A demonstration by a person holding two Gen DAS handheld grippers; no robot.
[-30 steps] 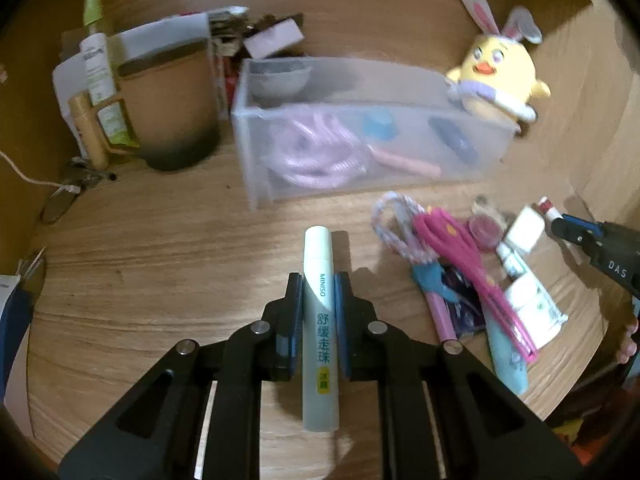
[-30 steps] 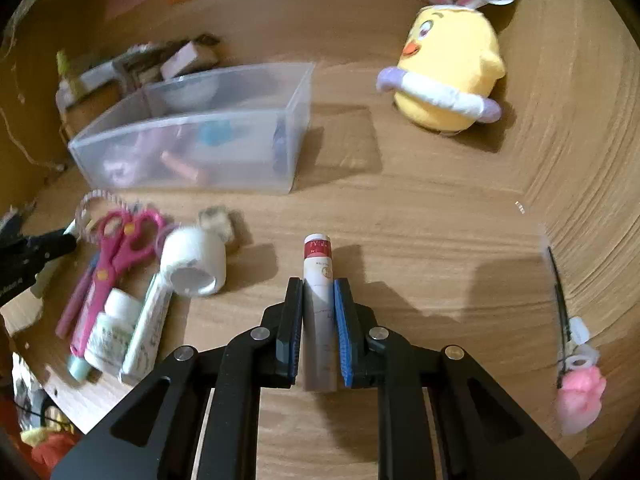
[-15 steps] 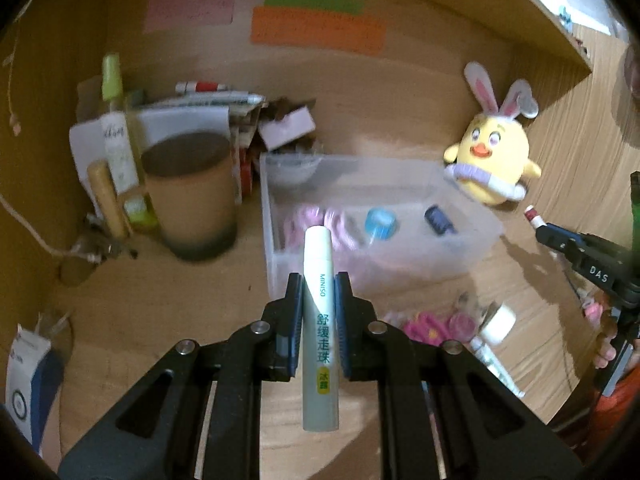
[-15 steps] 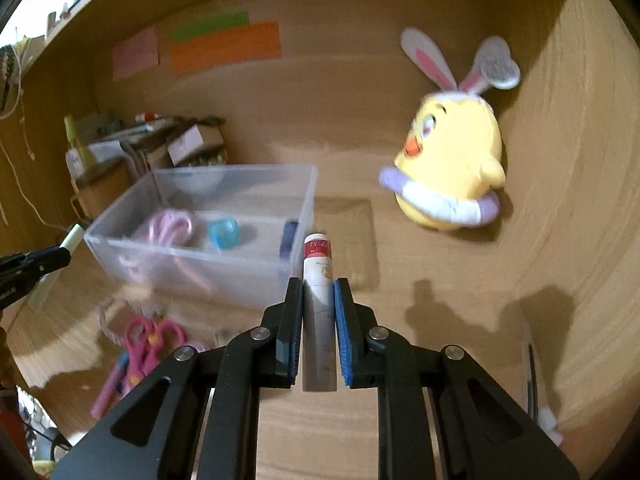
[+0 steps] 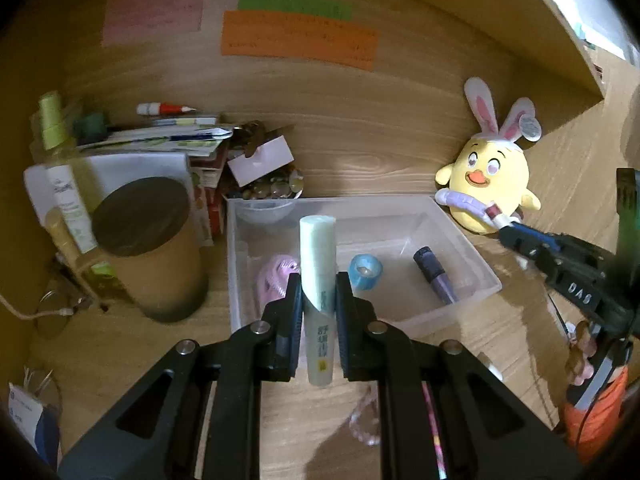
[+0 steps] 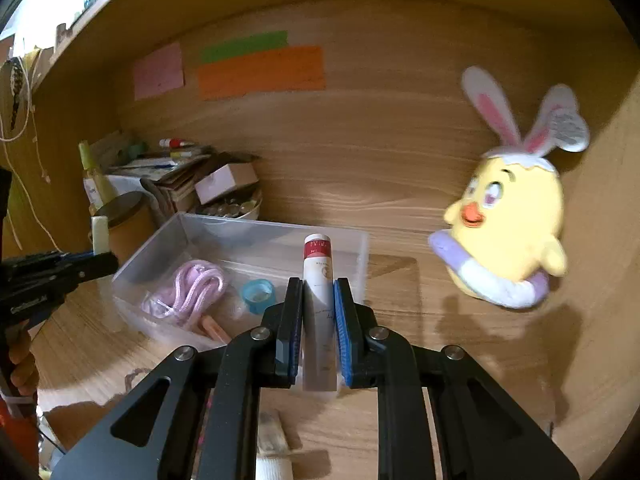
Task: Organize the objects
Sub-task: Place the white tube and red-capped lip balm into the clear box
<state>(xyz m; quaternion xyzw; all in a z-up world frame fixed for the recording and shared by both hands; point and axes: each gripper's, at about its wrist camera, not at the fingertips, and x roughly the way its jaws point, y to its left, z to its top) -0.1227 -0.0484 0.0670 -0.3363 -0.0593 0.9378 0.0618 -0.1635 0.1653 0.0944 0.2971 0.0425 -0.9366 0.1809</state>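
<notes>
Both tubes go in the clear plastic bin (image 5: 472, 264): bring each over the open top w/ its tip inside the walls before letting go. Left hand-held gripper (image 5: 317, 308) is clamped on a smooth pale-green tube (image 5: 318, 264), held above the bin's near-left; right hand-held gripper (image 6: 318, 320) pinches a glossy white red-capped tube (image 6: 318, 276) above the bin's near-right corner, so neither is in yet

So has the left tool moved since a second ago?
Yes. The left tool, shut on the pale green tube, has risen from the desktop toward the clear bin.

Home desk nook: plush chick (image 5: 490, 184), sticky notes (image 5: 298, 34).
</notes>
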